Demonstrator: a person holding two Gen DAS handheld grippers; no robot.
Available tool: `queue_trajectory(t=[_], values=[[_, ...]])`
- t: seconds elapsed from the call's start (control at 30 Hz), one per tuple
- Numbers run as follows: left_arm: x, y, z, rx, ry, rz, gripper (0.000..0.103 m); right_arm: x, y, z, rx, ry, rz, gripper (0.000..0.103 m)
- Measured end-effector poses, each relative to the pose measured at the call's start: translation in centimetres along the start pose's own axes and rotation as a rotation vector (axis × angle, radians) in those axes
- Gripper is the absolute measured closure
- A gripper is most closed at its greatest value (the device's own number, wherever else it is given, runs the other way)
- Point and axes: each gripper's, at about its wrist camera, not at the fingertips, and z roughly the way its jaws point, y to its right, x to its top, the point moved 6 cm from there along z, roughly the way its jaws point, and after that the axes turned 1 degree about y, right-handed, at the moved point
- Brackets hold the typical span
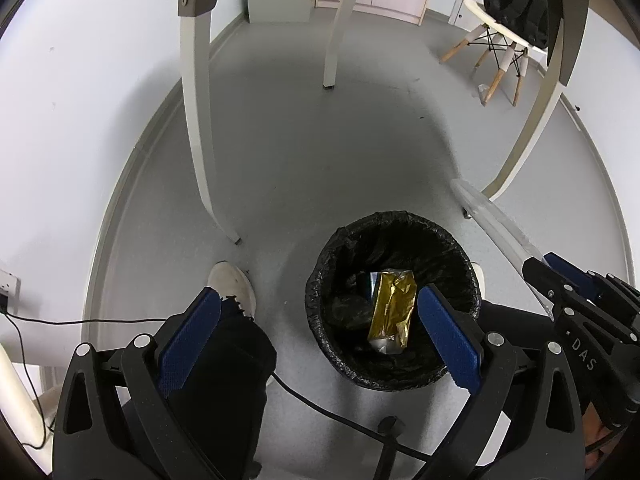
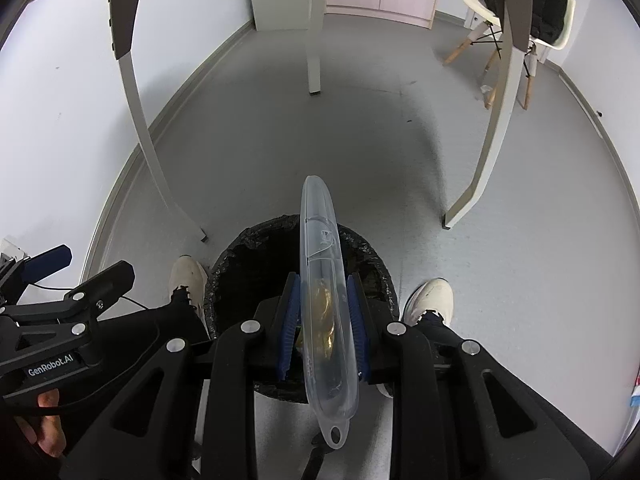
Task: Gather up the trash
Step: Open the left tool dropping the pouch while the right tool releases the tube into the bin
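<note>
Your left hand-held gripper [image 1: 316,332] stood fully spread with nothing between its blue pads [image 1: 188,336], tipped steeply down beside the bin [image 1: 394,300]. A crumpled gold wrapper [image 1: 392,308] lay inside on the black liner, with another dark scrap beside it, so that piece of trash seemed already dealt with. The empty left tool sat a little to one side of the opening, probably so it would not crowd the other one.

Your right hand-held gripper [image 2: 324,320] was clamped on a clear plastic lid [image 2: 326,300], a long, narrow, see-through piece held on edge between the pads. It stuck out well past the fingertips, with its far end reaching beyond the far rim of the bin [image 2: 240,248], and a small tab with a hole hung at the near end. You held it directly above the black-lined opening, which looked like the right spot to let go. Because it was long compared with the mouth of the bin, holding it edge-on and pointing downward should have helped it slide in rather than bridge the rim.

The bin stood on the grey floor [image 1: 320,152] between your white shoes [image 2: 428,296], under the tabletop, whose pale legs [image 1: 196,120] curved down on either side. I judged the lid the next piece to go in
</note>
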Motion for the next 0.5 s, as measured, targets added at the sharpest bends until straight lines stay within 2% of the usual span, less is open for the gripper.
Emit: queue_trajectory(t=[0.3, 0.37, 0.4, 0.47, 0.5], values=[[0.02, 0.22, 0.03, 0.010, 0.000, 0.012, 0.006, 0.18, -0.23, 0.25, -0.006, 0.001, 0.004, 0.076], [-0.10, 0.15, 0.02, 0.012, -0.002, 0.014, 0.006, 0.17, -0.11, 0.20, -0.010, 0.004, 0.010, 0.060], [-0.11, 0.19, 0.00, 0.014, -0.003, 0.014, 0.006, 0.20, 0.00, 0.11, -0.007, 0.009, 0.016, 0.057], [-0.17, 0.11, -0.07, 0.018, -0.003, 0.012, 0.006, 0.21, 0.05, -0.07, -0.007, 0.014, 0.015, 0.043], [-0.25, 0.03, -0.12, 0.016, -0.003, 0.010, 0.006, 0.24, 0.11, -0.17, -0.006, 0.019, 0.015, 0.042]])
